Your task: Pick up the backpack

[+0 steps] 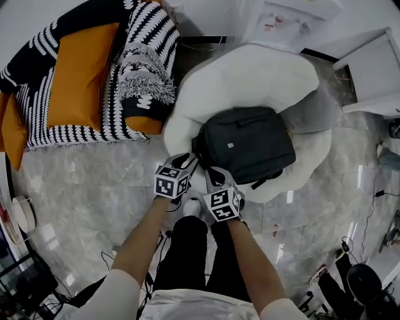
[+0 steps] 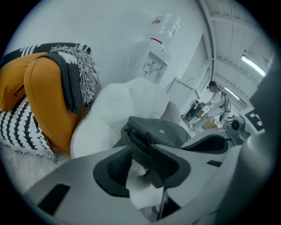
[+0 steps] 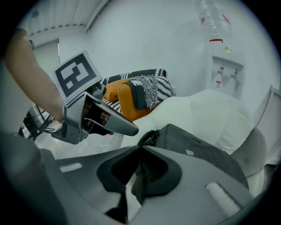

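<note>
A dark grey backpack (image 1: pixel 247 144) lies flat on the seat of a white padded chair (image 1: pixel 250 75). Both grippers hover at its near left corner. My left gripper (image 1: pixel 187 161) is open: in the left gripper view (image 2: pixel 140 151) white seat shows between its pads, and the backpack (image 2: pixel 160 132) edge sits just beyond the tips, by the right pad. My right gripper (image 1: pixel 212 177) is shut, its tips meeting (image 3: pixel 140 148) with nothing gripped. The backpack (image 3: pixel 197 154) and its top handle lie just past them. The left gripper (image 3: pixel 129 129) shows to their left.
An orange cushion (image 1: pixel 81 75) under a black-and-white striped throw (image 1: pixel 147 62) lies left of the chair. A water dispenser (image 1: pixel 294 19) stands behind it and a white cabinet (image 1: pixel 375 69) at the right. Cables (image 1: pixel 369 212) run over the marble floor.
</note>
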A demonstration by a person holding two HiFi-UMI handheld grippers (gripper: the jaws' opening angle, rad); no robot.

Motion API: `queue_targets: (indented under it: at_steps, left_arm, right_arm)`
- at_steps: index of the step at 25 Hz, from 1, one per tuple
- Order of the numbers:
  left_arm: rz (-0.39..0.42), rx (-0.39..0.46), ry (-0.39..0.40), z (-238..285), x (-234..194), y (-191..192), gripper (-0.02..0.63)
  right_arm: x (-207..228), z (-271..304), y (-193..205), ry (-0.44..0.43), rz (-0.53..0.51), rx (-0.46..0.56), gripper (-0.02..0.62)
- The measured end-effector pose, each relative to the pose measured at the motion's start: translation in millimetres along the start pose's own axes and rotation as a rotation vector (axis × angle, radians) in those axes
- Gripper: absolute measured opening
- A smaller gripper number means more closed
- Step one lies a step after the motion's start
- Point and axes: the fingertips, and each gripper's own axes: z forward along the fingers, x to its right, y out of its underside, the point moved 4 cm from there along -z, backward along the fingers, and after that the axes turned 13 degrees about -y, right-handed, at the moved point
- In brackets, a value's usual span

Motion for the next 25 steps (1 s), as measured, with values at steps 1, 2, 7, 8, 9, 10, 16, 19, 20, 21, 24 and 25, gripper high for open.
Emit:
queue_targets:
  at_steps: [1,2,7,8,9,10,16,19,20,21,24,25]
  left_arm:
    - [-0.008,-0.007,0.003,4.0,-2.1,1.2,0.139]
    - [-0.018,-0.014,0.007,7.7,-4.6,2.2,0.148]
    - [-0.079,-0.064,0.007,23.1,-13.3,6.1,0.179]
    - [-0.083,-0.073,0.009,25.6,-13.4,5.9,0.182]
    - [-0.088,-0.084,0.014,28.1,-13.2,5.7,0.183]
    - [-0.099,-0.093,0.022,30.8,-13.0,5.4,0.183]
    - [-0.177,-0.154,0.091,50.3,-12.9,6.5,0.204]
    - [-0.215,-0.177,0.112,57.0,-16.6,8.1,0.232]
    - [-0.228,-0.183,0.118,57.7,-17.4,10.2,0.242]
    - [-0.233,-0.189,0.126,58.4,-17.3,12.4,0.244]
    - [-0.258,-0.21,0.175,64.2,-14.0,14.9,0.245]
    - [-0.274,-0.219,0.197,66.9,-12.0,14.0,0.234]
  right_arm:
    - [-0.6,3.8,0.9,-0.002,-0.008,-0.003,0.06]
    - [-1.2,7.4,1.6,-0.002,-0.015,-0.006,0.081]
    - [-2.5,18.4,3.8,0.043,-0.033,-0.039,0.088]
    - [-3.3,20.2,2.8,0.049,-0.032,-0.047,0.096]
    - [-4.5,21.6,0.8,0.052,-0.033,-0.052,0.097]
    - [-6.0,22.9,-2.3,0.052,-0.036,-0.054,0.097]
    - [-9.1,38.3,3.2,0.058,-0.031,-0.136,0.132]
    - [-10.2,43.0,5.2,0.085,-0.045,-0.142,0.163]
    - [-11.2,43.1,5.9,0.091,-0.047,-0.141,0.167]
    - [-11.6,42.9,7.0,0.095,-0.047,-0.142,0.167]
    - [-7.8,43.4,9.0,0.107,-0.039,-0.144,0.167]
    - [-5.8,43.6,8.7,0.109,-0.04,-0.146,0.167]
